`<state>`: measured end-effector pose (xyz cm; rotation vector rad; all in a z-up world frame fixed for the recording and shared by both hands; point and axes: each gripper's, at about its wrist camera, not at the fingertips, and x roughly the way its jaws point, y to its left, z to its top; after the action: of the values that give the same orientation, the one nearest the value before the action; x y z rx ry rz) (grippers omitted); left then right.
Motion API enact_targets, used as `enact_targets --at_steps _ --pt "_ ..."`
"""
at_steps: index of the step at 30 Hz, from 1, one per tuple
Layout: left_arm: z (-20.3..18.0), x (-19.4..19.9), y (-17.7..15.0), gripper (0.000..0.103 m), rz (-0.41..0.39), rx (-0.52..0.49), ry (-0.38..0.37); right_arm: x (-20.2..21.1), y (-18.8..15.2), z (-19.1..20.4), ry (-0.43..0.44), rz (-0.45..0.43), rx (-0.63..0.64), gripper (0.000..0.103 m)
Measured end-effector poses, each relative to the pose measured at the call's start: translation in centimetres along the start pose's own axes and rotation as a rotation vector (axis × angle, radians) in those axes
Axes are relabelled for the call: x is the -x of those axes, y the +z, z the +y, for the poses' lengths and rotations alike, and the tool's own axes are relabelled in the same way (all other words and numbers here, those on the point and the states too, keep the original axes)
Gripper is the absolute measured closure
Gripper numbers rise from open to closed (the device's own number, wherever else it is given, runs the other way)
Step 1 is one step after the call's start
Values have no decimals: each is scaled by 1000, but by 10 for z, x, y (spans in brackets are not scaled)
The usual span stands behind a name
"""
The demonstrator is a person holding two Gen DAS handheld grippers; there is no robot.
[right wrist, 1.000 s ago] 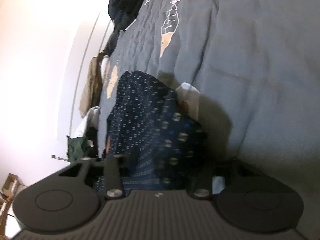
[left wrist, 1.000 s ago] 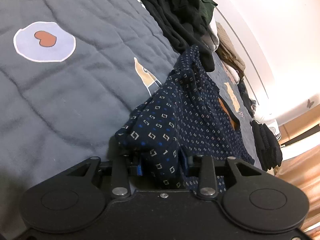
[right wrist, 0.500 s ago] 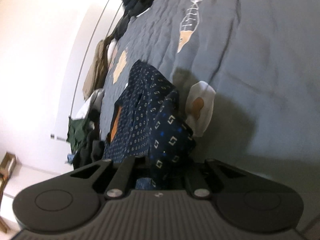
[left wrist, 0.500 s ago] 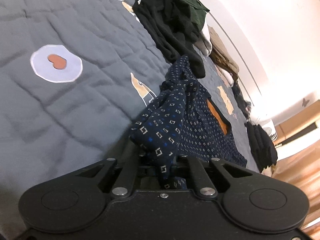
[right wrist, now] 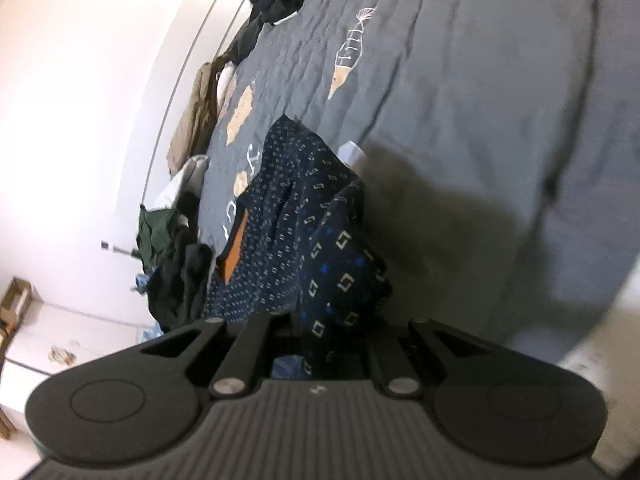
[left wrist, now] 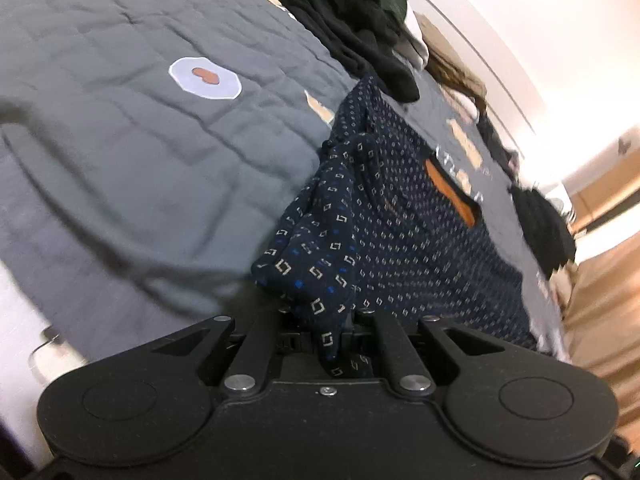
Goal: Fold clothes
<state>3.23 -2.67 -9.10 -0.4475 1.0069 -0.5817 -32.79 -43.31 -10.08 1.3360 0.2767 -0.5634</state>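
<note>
fish motif point(right wrist: 349, 53) right view, heart patch point(left wrist: 205, 77) left

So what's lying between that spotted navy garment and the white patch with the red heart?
Only bare grey quilt, seen in the left wrist view, separates the navy garment from the heart patch.

White embroidered lettering runs across the grey quilt point(left wrist: 120, 128) in both views, but none of it can be read. In the left wrist view a few strokes show near the far edge; in the right wrist view curved letters lie beside the patterned navy garment point(right wrist: 288, 216).
</note>
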Motion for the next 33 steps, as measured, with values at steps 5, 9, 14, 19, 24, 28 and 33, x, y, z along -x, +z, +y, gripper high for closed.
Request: enact_targets --at_steps 5,9,14,19,24,28,33 --pt "7 20 -17 96 27 -42 19 25 -15 -8 -27 28 68 97" --pt "12 22 -25 96 44 -63 43 21 -21 -11 -111 55 120 97" --pt "19 17 -29 83 37 -52 71 17 -21 -14 -207 40 164 91" --pt "26 27 -24 79 7 -19 69 23 -13 -20 -216 2 104 82" --pt "29 38 -21 73 -18 1 67 36 -9 -25 -190 -36 45 78" --pt "31 52 -15 71 -78 2 90 53 -8 -26 -177 -80 31 77" --pt "28 65 -2 70 -158 -23 108 80 0 -4 -185 -230 142 76"
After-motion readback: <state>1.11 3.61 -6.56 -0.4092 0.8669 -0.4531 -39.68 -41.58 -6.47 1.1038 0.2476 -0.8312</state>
